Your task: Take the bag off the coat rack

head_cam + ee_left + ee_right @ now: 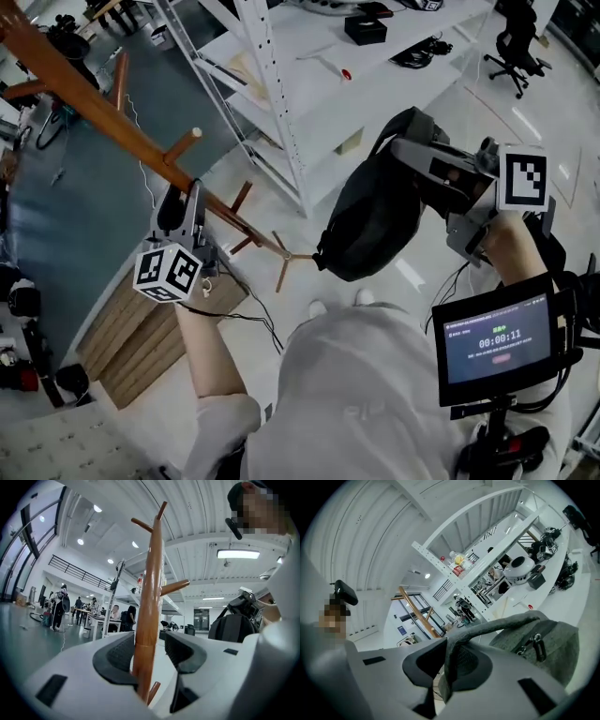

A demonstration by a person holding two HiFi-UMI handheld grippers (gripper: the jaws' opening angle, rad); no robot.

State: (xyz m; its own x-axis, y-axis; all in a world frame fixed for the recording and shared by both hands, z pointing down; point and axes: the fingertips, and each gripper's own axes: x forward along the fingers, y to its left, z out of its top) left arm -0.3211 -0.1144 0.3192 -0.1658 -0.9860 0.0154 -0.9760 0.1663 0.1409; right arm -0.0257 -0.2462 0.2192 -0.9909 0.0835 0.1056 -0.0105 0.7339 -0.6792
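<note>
Left tool (149, 652): level, its jaws set around the coat rack's pole; one pad lies against the wood and a thin gap shows at the other, so it brackets the pole without clamping it.
Coat rack (103, 103): varnished wood, stiff, with short pegs (183, 145) angling up; no bag hangs on any peg that I can see.
Floor clutter: a slatted wooden board (141, 328) and a loose black cable (253, 319) lie by the rack's foot, a possible snag for a swinging load.
Shelving frame (272, 103): white perforated metal uprights stand between rack and bag, near enough to catch a strap.
Bag (370, 225): a dark backpack, clear of the rack and well apart from it, hanging in the air below the right tool. It looks soft and slumped, so I judge it light to middling and likely to sway.
Strap (497, 625): grey woven top handle, the sensible place to hold; it will not slip easily.
Right tool (449, 660): jaws nearly together, pinching that strap.
Office chair (514, 42): far right, out of the way.
</note>
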